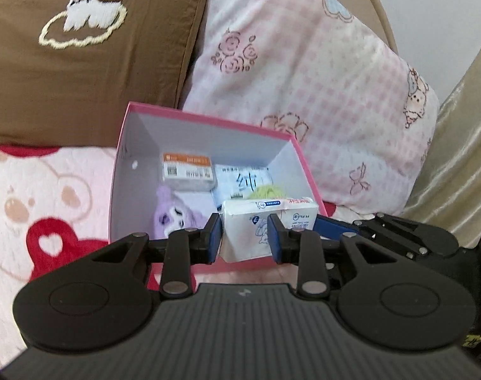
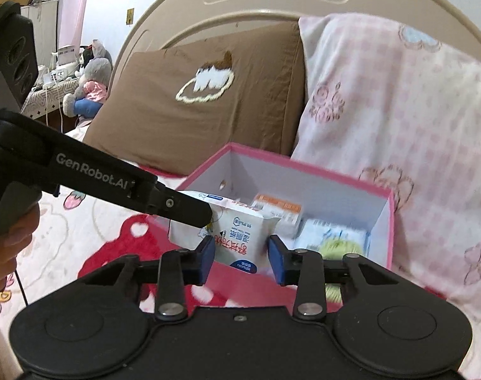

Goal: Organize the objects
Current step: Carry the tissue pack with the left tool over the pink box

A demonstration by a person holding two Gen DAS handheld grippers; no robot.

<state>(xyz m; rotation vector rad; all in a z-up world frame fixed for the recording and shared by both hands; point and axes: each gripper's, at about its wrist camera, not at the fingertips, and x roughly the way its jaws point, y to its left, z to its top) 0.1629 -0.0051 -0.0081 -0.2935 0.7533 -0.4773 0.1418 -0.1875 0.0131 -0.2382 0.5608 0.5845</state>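
From the left wrist view, a pink box (image 1: 208, 171) with a white inside is seen standing open on a bed, in front of a brown pillow (image 1: 82, 63) and a pink checked pillow (image 1: 319, 95). Already lying inside are an orange-labelled pack (image 1: 188, 171), a white pack with printed characters (image 1: 243, 180), a purple plush toy (image 1: 177, 215) and something yellow-green (image 1: 267, 191). A white tissue pack (image 1: 256, 228) is gripped between the blue pads of the left tool (image 1: 245, 237), held over the near edge of the box. From the right wrist view, the same tissue pack (image 2: 240, 234) is also clamped by the right tool (image 2: 240, 259), with the left tool's black finger (image 2: 189, 210) pressed against its far side. The pack appears raised above the box rim (image 2: 335, 177) rather than resting inside. Most of the sorting is judged done; this pack remains to be lowered in and released. No further loose items are visible on the bedding (image 2: 82, 221).
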